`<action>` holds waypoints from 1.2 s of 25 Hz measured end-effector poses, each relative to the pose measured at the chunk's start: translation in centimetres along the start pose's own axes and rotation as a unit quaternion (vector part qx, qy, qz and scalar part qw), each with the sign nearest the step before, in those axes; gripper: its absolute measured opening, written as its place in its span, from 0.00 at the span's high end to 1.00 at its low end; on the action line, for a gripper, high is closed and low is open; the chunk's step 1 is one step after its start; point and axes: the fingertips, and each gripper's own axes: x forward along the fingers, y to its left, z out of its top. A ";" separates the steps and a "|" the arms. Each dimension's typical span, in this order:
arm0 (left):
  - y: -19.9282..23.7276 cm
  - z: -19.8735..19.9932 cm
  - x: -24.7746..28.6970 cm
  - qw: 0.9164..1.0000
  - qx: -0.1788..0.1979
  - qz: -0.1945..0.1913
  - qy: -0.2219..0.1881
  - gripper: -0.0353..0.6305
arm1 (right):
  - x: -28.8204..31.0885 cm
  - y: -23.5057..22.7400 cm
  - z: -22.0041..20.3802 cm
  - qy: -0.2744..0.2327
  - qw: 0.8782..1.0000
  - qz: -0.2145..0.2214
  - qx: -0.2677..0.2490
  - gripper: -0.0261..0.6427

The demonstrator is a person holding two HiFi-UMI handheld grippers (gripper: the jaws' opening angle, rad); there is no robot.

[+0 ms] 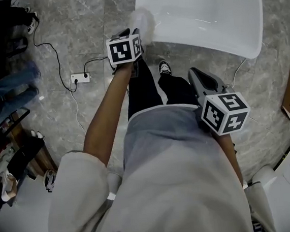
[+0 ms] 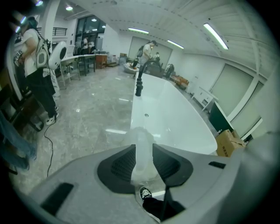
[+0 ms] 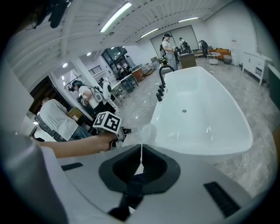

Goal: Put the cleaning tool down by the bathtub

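The left gripper [image 2: 143,161] is clamped on the cleaning tool [image 2: 142,146] — a pale, translucent thing pinched between the dark pads, its long axis running straight out along the jaws to a soft rounded head just past the tips. So the piece sits in that gripper's own grasp, pointing forward and away from the person, held up in the air well above the floor [image 1: 95,105].

Just ahead of those tips and a little to their right is the near, rounded end of the white bathtub [image 1: 213,27]; the tool's head looks to be hovering close to the rim there, though I can't tell whether it touches. Below and to the left of the gripper is bare grey stone flooring alongside the tub, which I'd judge to be the spot to lower onto — down, keeping the tub to the right.

The right gripper [image 3: 141,162] hangs back by the person's hip, jaws pressed together on nothing, farther from the tub's side than the left.

Farther left on the floor lies a power strip [image 1: 80,78] with its cable.
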 end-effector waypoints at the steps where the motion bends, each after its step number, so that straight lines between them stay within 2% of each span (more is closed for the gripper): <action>1: 0.1 0.0 -0.4 1.000 -0.003 0.001 -0.002 0.77 | 0.0 0.1 0.1 -0.001 1.000 0.002 -0.004 0.94; 15: -0.8 -1.1 -4.2 0.999 -0.026 0.010 -0.021 0.79 | -0.7 0.5 1.9 -0.026 0.999 0.024 -0.039 0.94; 25: -2.3 -1.3 -6.9 0.998 -0.049 0.005 -0.050 0.84 | -1.1 1.1 3.2 -0.044 0.996 0.048 -0.065 0.94; 30: -3.3 -1.8 -8.9 0.997 -0.042 0.007 -0.066 0.86 | -1.6 2.0 3.2 -0.048 0.993 0.064 -0.089 0.94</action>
